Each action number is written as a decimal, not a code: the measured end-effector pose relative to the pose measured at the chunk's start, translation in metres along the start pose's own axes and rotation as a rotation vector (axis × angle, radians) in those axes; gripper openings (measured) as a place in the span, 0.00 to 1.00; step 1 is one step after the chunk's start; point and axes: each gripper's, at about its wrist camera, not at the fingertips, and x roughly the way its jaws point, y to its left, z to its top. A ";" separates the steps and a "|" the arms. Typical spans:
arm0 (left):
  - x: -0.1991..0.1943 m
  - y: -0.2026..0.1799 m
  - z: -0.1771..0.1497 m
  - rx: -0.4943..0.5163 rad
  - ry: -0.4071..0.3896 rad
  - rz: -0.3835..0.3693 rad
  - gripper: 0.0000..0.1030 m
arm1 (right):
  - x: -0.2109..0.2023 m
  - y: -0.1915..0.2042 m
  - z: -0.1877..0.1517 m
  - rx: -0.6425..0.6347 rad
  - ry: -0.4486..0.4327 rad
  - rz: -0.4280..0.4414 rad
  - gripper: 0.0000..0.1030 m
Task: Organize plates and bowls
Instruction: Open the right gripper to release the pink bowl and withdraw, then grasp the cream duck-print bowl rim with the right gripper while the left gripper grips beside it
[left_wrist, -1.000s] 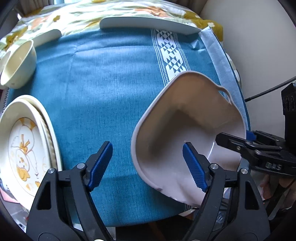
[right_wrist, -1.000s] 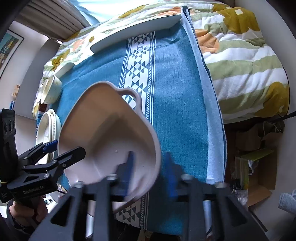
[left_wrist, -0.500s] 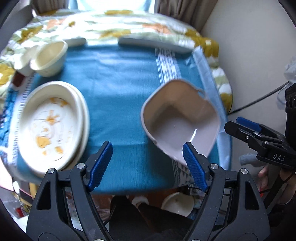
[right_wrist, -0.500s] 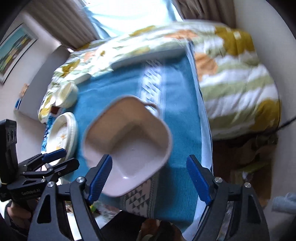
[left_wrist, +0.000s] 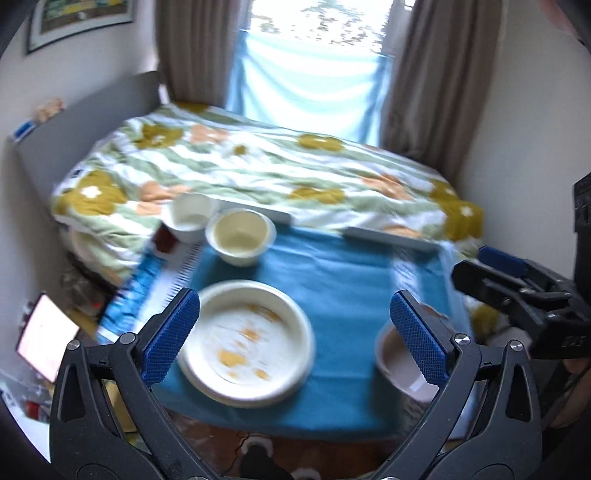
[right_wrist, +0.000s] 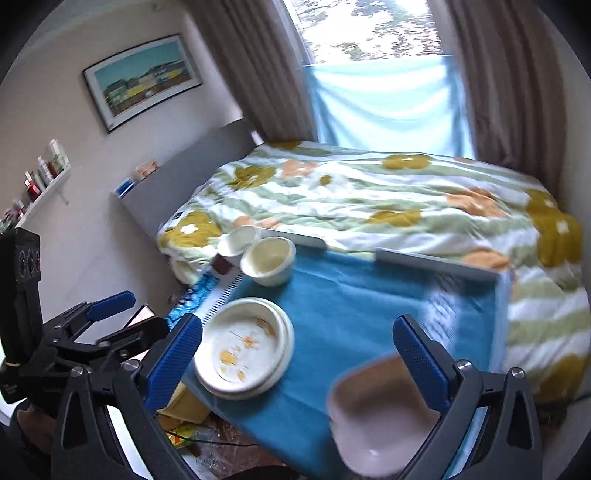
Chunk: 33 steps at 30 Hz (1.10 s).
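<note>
A beige square bowl (right_wrist: 380, 413) with a handle sits at the near right corner of the blue cloth (right_wrist: 351, 306); it also shows in the left wrist view (left_wrist: 402, 369). A stack of white plates with orange prints (left_wrist: 247, 339) (right_wrist: 243, 350) lies at the near left. A cream bowl (left_wrist: 240, 236) (right_wrist: 269, 258) and a white cup (left_wrist: 190, 216) (right_wrist: 236, 240) stand at the far left. My left gripper (left_wrist: 295, 339) is open and empty, high above the plates. My right gripper (right_wrist: 299, 363) is open and empty, above the table's near edge.
The table stands against a bed with a flowered quilt (left_wrist: 258, 173). A grey tray edge (right_wrist: 436, 264) lies along the table's far side. A lit tablet (left_wrist: 44, 343) sits low on the left. Clutter lies on the floor under the table.
My right gripper let go of the beige bowl, which now rests on the cloth. Both grippers pulled back and up, so the whole table and bed show.
</note>
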 end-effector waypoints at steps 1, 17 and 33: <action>0.006 0.012 0.009 -0.018 -0.003 0.012 1.00 | 0.007 0.006 0.008 -0.006 0.000 -0.002 1.00; 0.211 0.170 0.072 -0.182 0.287 -0.065 0.64 | 0.258 0.009 0.077 0.103 0.343 -0.108 0.76; 0.340 0.172 0.054 -0.161 0.507 -0.209 0.12 | 0.362 -0.017 0.039 0.298 0.539 -0.096 0.21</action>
